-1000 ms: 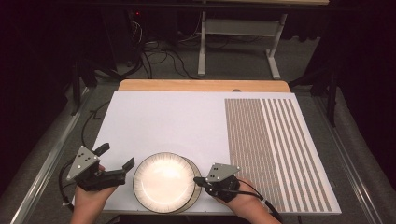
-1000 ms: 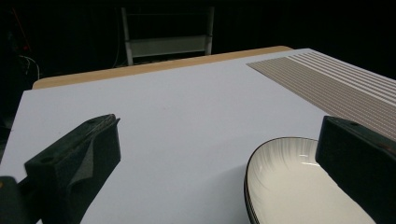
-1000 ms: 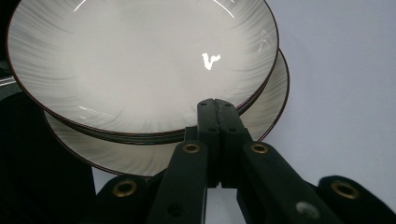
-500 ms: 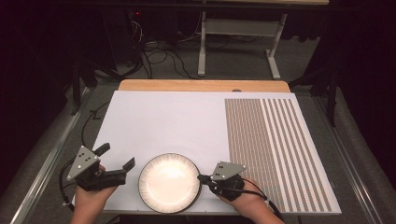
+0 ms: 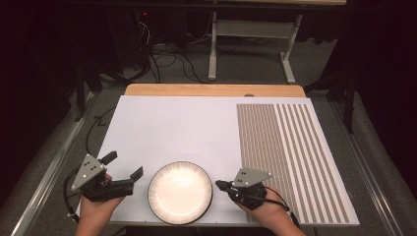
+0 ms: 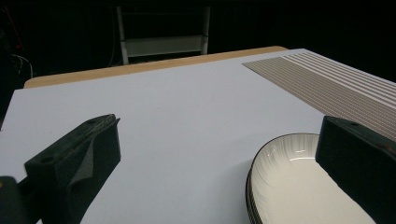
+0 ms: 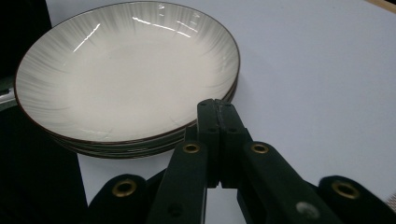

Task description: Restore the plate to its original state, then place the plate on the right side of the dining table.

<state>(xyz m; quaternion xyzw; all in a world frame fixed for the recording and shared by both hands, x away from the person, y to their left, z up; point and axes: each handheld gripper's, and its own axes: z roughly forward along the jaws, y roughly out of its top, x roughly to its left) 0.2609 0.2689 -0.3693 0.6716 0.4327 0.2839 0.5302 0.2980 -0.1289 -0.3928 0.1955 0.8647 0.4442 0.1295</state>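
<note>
Stacked plates (image 7: 126,79); cream, dark-rimmed, glossy

I'm seeing the worktop (image 5: 177,128) lying under a white sheet, with its wooden edge (image 5: 211,90) showing along the far side. A panel of brown and white stripes (image 5: 285,157) is covering the sheet's right part. Beyond it, a grey metal stand (image 5: 248,44) is standing on the floor, and black cables (image 5: 167,59) are trailing beside it

A stack of round cream ceramic plates with dark rims (image 5: 180,192) is seen upright, lower centre of the high view, at the white worktop's (image 5: 187,128) near edge.
</note>
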